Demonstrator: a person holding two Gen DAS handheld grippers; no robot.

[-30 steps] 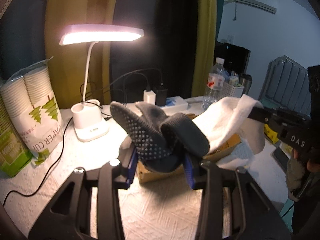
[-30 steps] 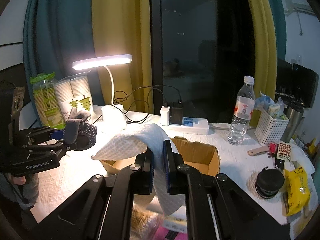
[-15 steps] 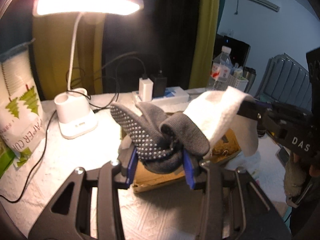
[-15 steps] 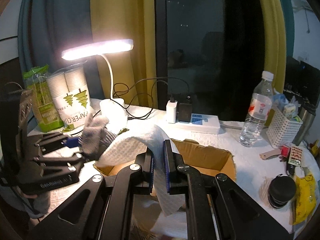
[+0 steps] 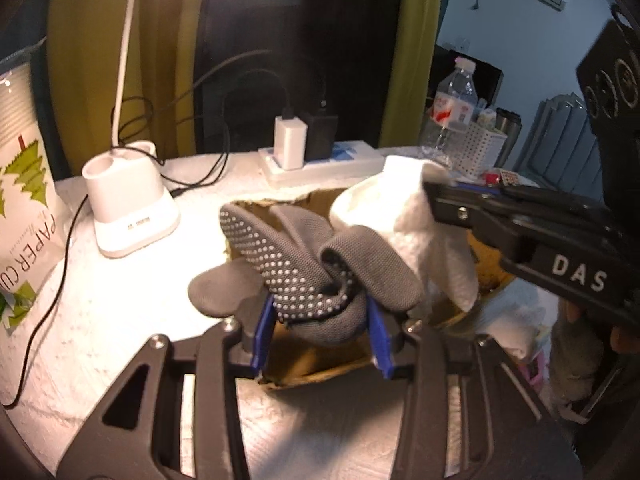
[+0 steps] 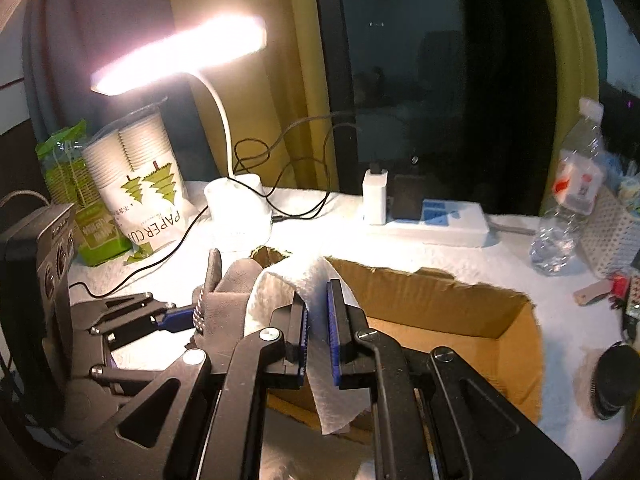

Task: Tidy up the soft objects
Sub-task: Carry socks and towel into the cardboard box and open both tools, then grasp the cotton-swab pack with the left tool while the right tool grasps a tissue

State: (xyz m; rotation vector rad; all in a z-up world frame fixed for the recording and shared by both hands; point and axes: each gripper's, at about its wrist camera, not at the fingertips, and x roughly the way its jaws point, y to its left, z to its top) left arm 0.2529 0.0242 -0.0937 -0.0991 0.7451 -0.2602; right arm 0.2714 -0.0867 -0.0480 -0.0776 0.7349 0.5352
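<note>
Grey item: bunched grey knit socks with white grip dots — crumpled, toe ends fanning up and away from the camera; no single long axis readable.
Left gripper: blue pads clamped on the sock bundle, held over the near edge of the open brown cardboard box.
White item: soft white textured cloth — draped, long axis roughly vertical, tail hanging down into the box.
Right gripper: jaws narrow, pinching the cloth.
Surroundings: lit white desk lamp, white power strip.

Both wrist cams close over cardboard box, facing window; views cross.
</note>
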